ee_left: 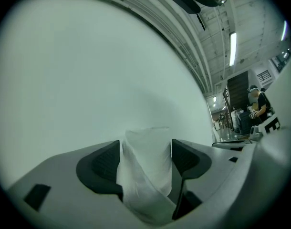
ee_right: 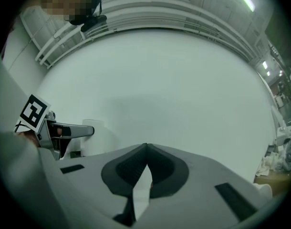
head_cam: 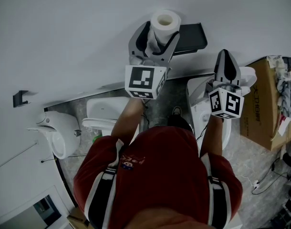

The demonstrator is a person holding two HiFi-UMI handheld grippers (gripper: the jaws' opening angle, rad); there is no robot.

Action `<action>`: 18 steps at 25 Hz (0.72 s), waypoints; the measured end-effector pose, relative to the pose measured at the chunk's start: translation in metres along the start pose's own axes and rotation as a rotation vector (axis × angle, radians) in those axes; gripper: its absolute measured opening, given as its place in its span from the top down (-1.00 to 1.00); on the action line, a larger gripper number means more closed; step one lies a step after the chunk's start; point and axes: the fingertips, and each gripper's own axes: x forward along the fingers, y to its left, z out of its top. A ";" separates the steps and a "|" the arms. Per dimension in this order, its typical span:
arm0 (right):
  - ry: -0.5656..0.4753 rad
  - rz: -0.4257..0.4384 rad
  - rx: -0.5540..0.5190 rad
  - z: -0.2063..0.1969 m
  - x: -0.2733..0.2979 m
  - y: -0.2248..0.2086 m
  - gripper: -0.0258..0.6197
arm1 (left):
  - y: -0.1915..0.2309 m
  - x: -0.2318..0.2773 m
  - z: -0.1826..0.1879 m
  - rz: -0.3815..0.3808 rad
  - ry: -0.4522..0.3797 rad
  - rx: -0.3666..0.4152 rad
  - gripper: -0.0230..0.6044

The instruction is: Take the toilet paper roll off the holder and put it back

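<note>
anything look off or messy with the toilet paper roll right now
Only the toilet paper roll: it sits upright in the left gripper, off the dark wall holder, and a loose tail of paper hangs twisted down between the jaws.

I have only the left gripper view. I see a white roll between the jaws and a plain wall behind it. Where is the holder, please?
Observer: The head view shows a black holder on the wall, just right of the toilet paper roll.
Operator: What is the right gripper doing?
Observer: The right gripper has its jaws together and is held further right, apart from the roll.
Operator: What is under the left gripper?
Observer: A white toilet stands on the floor below the left gripper.
</note>
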 end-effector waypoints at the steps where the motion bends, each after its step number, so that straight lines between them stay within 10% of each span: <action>1: -0.002 0.000 -0.002 0.001 -0.002 0.001 0.89 | 0.000 -0.003 0.004 0.003 -0.008 0.003 -0.22; 18: -0.033 0.033 -0.047 0.026 -0.045 0.056 0.89 | 0.025 -0.089 0.033 0.072 -0.068 0.003 -0.22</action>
